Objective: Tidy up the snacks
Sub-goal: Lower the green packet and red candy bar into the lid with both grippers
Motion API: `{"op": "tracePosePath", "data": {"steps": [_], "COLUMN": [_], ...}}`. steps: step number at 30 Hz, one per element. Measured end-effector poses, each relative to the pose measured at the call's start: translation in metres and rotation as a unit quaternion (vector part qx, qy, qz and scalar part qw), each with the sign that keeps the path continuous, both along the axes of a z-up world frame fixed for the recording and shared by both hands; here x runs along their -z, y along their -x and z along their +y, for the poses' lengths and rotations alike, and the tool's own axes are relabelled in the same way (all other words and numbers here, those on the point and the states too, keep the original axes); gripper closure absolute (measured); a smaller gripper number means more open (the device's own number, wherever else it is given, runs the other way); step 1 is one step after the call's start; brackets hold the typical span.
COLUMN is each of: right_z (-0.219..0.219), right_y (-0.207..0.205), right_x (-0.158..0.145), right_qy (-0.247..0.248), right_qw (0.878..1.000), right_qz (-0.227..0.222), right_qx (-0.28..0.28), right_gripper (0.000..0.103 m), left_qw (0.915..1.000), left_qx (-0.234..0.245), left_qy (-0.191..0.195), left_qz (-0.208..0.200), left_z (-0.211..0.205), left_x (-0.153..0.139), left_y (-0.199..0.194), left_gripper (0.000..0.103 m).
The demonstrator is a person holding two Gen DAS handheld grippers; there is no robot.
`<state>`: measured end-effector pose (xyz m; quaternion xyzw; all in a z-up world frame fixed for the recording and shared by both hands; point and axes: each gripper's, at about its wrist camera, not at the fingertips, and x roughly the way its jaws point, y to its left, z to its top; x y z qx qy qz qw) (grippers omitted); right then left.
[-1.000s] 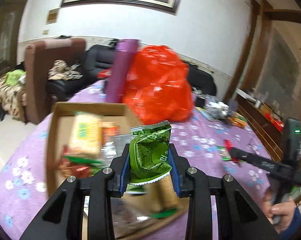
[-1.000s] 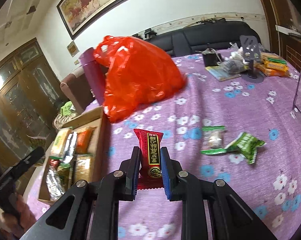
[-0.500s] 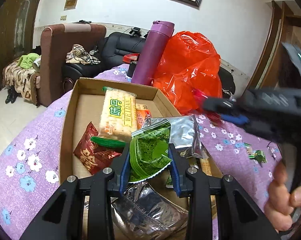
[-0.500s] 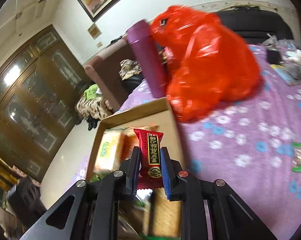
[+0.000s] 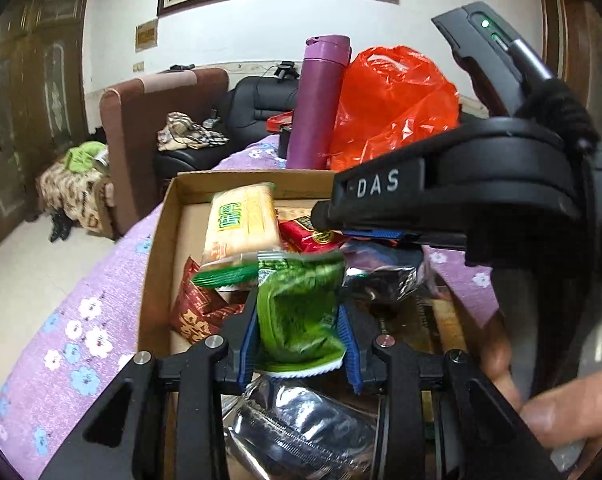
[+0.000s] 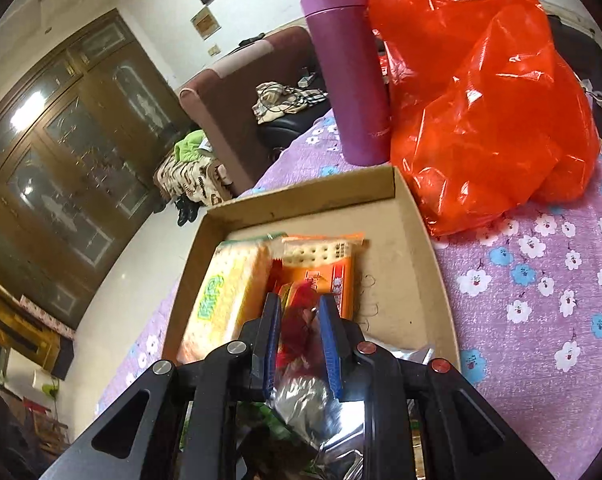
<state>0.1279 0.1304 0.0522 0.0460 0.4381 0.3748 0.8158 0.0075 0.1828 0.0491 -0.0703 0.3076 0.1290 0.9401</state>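
green snack packet [image 5: 299, 312] | clamped upright in left gripper [image 5: 301, 344], over near half of cardboard box [image 5: 161, 240] | red snack packet [image 6: 299, 320] pinched in right gripper [image 6: 299, 336], deeper over box, nearer far wall | release straight down

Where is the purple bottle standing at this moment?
In both wrist views the purple bottle stands upright on the flowered cloth, just beyond the cardboard box's far wall, with the orange plastic bag on its right.

You have bare floor in the cardboard box [image 6: 417, 276] only along its right wall, while the purple bottle [image 6: 347, 68] and orange bag [image 6: 485, 92] crowd its far edge.
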Motion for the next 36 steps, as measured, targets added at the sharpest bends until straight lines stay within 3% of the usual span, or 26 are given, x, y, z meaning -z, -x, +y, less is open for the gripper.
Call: {"op": "tracePosePath", "data": {"steps": [17, 27, 36], "right_z": [-0.013, -0.009, 0.003], "right_y": [0.0, 0.004, 0.024], "right_x": [0.011, 0.009, -0.001], "right_qy": [-0.024, -0.003, 0.056], "right_qw": [1.0, 1.0, 0.995], "right_qz": [-0.011, -0.026, -0.086], "right_qx": [0.002, 0.007, 0.0], "right_gripper": [0.08, 0.08, 0.081], "left_qw": [0.9995, 0.9996, 0.9997], "left_qx": [-0.009, -0.009, -0.012], "left_qy": [-0.023, -0.022, -0.017], "left_qz": [0.018, 0.018, 0.016], "left_z": [-0.003, -0.004, -0.002], "left_x": [0.004, 0.004, 0.003], "left_y": [-0.009, -0.009, -0.006], "left_gripper": [0.069, 0.069, 0.069]}}
